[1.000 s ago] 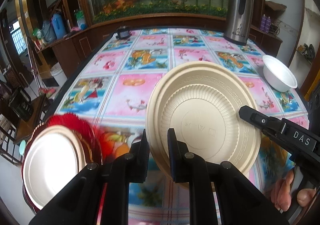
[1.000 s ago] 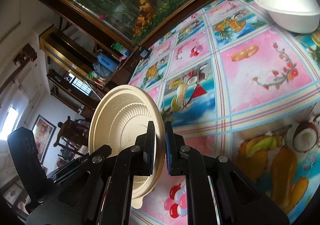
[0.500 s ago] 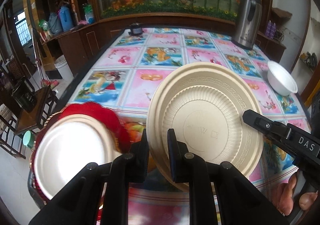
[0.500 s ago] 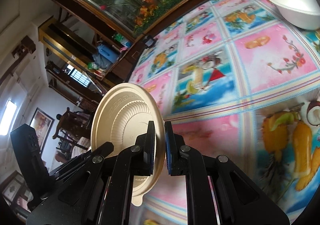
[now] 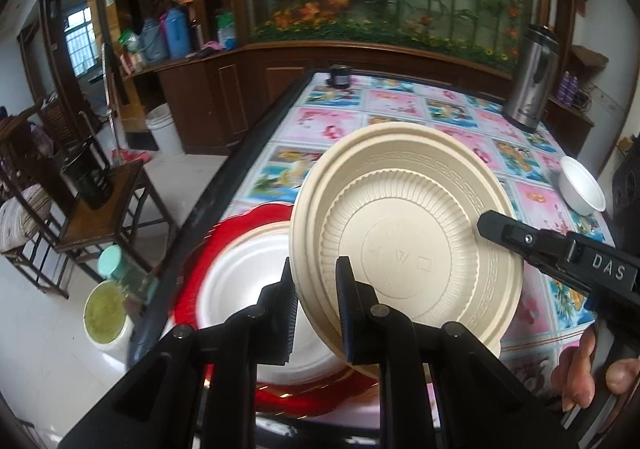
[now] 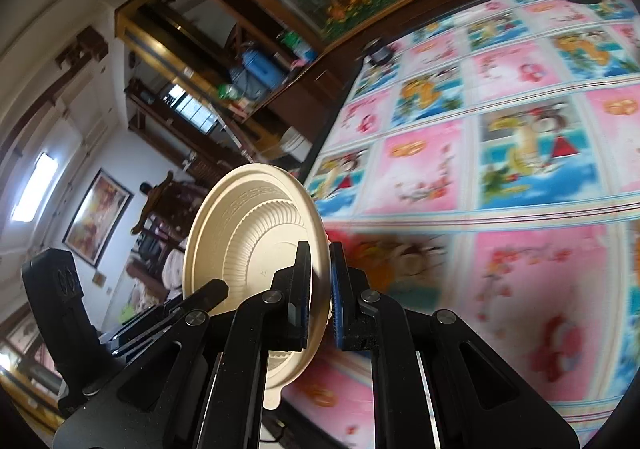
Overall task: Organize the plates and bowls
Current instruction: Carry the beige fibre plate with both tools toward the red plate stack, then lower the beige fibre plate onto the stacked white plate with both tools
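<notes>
Left tongs (image 5: 314,291) angled down, right tongs (image 6: 320,281) shallower, both clamped on tilted beige plate (image 5: 404,237) rim

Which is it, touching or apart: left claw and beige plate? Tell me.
Touching. The left wrist view shows the left claw clamped on the beige plate rim, fingers on both faces.

Close wrist views sharing beige plate (image 5: 404,233)

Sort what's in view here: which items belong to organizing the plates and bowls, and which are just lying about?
Part of the job:
- round beige ribbed plastic plate, clamped at its rim by both grippers
- white plate on the scalloped red tray
- small white bowl

Lying about:
- tall stainless steel thermos jug
- small dark object at the table's far edge
</notes>
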Action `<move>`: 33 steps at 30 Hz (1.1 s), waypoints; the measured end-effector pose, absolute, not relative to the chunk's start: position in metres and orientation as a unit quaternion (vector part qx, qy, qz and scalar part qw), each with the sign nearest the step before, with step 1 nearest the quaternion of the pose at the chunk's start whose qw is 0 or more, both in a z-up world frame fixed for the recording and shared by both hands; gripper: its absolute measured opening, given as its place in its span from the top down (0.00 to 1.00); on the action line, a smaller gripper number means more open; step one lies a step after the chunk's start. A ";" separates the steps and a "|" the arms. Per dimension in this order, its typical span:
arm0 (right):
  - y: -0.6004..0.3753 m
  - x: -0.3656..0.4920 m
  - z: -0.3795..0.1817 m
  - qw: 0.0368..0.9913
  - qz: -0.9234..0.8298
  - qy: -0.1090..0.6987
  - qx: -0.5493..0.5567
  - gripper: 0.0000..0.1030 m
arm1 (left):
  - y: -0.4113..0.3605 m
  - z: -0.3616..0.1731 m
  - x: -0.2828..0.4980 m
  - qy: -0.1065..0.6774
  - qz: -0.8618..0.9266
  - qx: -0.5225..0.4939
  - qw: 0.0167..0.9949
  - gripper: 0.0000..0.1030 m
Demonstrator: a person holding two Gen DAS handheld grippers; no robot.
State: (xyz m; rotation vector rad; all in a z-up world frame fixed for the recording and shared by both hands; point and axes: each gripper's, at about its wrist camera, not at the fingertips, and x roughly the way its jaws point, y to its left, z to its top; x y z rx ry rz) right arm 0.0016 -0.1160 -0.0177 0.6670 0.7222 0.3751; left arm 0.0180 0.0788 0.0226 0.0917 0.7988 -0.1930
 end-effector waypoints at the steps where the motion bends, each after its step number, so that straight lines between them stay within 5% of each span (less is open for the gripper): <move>1: -0.109 0.005 -0.017 0.863 0.186 0.348 0.315 0.91 | 0.084 0.023 0.018 0.390 -0.091 0.044 0.915 0.83; 33: -0.022 0.069 -0.038 0.813 0.169 0.497 0.251 0.91 | 0.147 -0.026 0.061 0.536 -0.106 0.016 0.838 0.77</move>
